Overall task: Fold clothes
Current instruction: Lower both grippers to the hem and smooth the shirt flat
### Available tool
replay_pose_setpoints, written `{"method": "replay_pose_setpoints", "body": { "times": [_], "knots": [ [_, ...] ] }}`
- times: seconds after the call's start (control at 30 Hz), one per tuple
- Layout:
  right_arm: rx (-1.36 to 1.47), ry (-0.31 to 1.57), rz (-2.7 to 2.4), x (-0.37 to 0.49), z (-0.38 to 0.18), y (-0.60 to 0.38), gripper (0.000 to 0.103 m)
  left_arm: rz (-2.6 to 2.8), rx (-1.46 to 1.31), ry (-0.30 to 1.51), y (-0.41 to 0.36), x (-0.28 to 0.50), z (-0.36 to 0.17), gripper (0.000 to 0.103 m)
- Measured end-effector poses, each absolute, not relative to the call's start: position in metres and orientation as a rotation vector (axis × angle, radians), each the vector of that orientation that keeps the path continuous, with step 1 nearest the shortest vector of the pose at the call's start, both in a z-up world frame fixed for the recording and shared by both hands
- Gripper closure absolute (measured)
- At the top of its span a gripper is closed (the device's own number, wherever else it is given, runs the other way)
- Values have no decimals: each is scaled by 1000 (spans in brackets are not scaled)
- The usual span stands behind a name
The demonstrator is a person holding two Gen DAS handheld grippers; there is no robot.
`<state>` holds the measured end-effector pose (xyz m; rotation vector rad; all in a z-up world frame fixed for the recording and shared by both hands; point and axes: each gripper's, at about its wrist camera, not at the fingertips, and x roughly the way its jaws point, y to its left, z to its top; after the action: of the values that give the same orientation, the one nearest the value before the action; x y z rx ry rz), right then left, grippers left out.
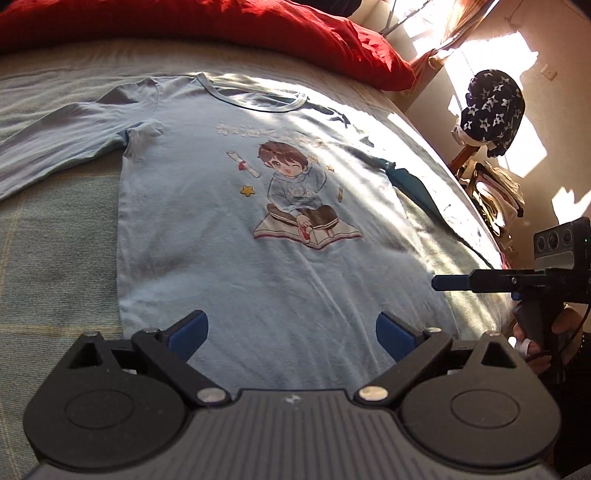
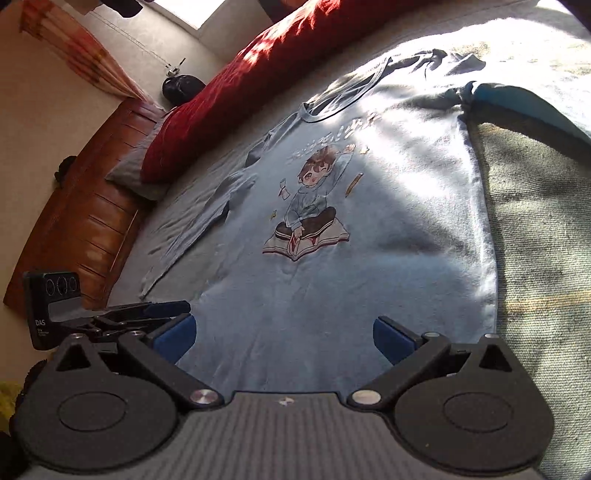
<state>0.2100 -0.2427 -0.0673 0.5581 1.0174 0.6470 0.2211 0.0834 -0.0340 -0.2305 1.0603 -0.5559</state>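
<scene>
A light blue long-sleeved shirt [image 1: 229, 229] with a cartoon boy print lies flat, front up, on the bed, collar far from me, sleeves spread out. It also shows in the right wrist view [image 2: 369, 229]. My left gripper [image 1: 291, 328] is open and empty, hovering over the shirt's bottom hem. My right gripper [image 2: 282, 334] is open and empty, over the hem further right. The right gripper also shows from the side in the left wrist view [image 1: 443, 282], at the shirt's right edge. The left gripper shows at the left of the right wrist view [image 2: 159, 308].
The bed has a grey-green checked sheet [image 1: 55, 236]. A red quilt [image 1: 221, 33] lies along the far side. A wooden headboard [image 2: 85, 206] is at the left. A star-patterned cloth [image 1: 493, 107] hangs over a chair beside the bed.
</scene>
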Motion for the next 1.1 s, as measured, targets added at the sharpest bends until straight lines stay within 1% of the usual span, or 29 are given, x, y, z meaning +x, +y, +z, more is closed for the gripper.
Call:
{"method": "replay_pose_setpoints", "body": {
  "times": [0.17,0.27,0.43,0.53,0.63,0.73,0.8,0.93,1.0,1.1],
  "knots": [
    [493,1084,672,192,-91,-216,0,-571,-309,1162,78,207,-65,6],
    [524,1068,662,180,-95,-234,0,-560,-346,1165,95,193,-75,6],
    [563,1047,587,153,-99,-274,0,-514,-451,1153,138,171,-78,6],
    [587,1035,553,137,-101,-296,0,-492,-451,1160,144,164,-73,6],
    [590,1026,555,132,-90,-289,0,-492,-436,1151,140,161,-61,6],
    [612,1010,636,132,-81,-269,0,-570,-454,1124,119,164,-50,6],
    [621,1021,704,136,-81,-245,0,-609,-459,1137,103,167,-55,5],
    [590,1079,786,139,-93,-205,0,-613,-461,1204,87,167,-82,5],
    [598,1074,745,132,-95,-221,0,-595,-494,1197,97,162,-89,6],
    [609,1063,680,121,-99,-245,0,-528,-543,1160,129,151,-85,6]
  ]
}}
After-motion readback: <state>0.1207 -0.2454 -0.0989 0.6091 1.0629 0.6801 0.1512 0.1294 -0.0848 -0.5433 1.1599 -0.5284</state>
